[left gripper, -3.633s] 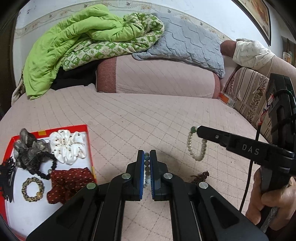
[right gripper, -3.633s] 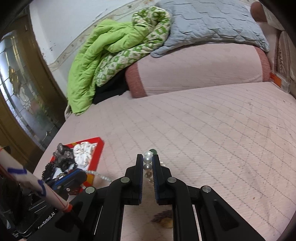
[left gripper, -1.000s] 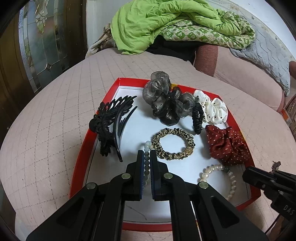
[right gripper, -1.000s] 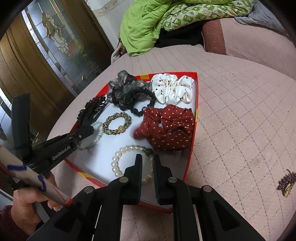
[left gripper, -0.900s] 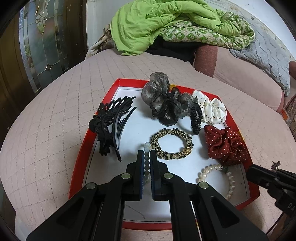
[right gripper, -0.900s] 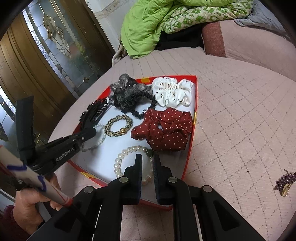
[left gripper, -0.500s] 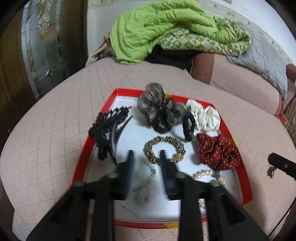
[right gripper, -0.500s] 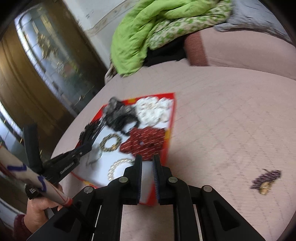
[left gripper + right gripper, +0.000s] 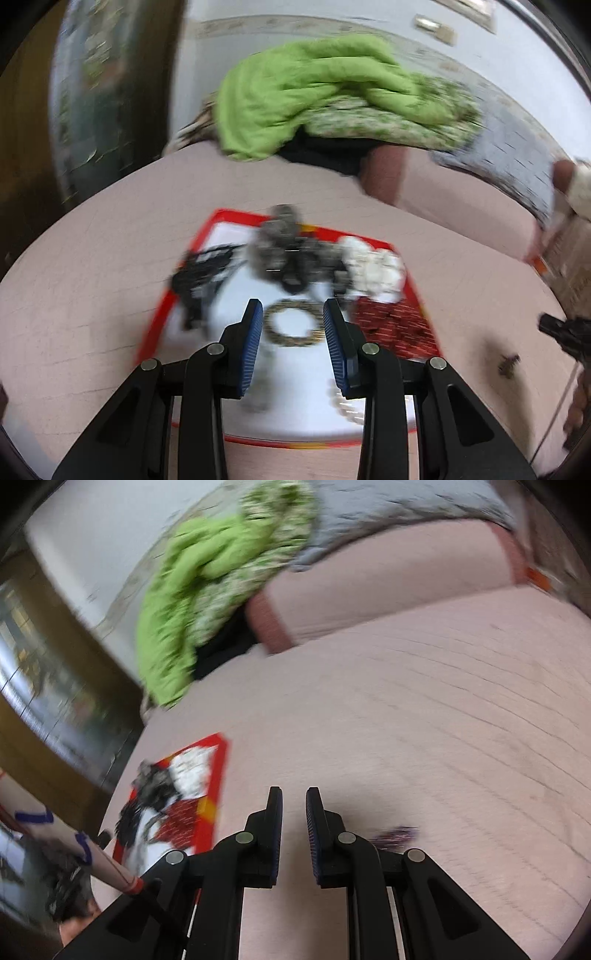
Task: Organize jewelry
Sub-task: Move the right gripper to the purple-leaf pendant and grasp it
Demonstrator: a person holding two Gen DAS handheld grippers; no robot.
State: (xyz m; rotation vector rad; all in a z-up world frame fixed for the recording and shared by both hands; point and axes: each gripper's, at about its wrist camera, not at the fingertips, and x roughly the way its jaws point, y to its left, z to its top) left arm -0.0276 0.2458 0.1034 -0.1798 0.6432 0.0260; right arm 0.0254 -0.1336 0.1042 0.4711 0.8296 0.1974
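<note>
Left claw (image 9: 292,334) has just been opening, nothing between its jaws; right claw (image 9: 294,832) nearly closed and empty.

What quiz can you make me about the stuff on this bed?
1. Pick one: the tray has a rim that is A blue, B red, C green.
2. True or false: the brooch lies inside the tray.
3. Fill the gap: the spotted scrunchie next to the white scrunchie is ___.
Key: 1 B. 2 false. 3 red.
</note>
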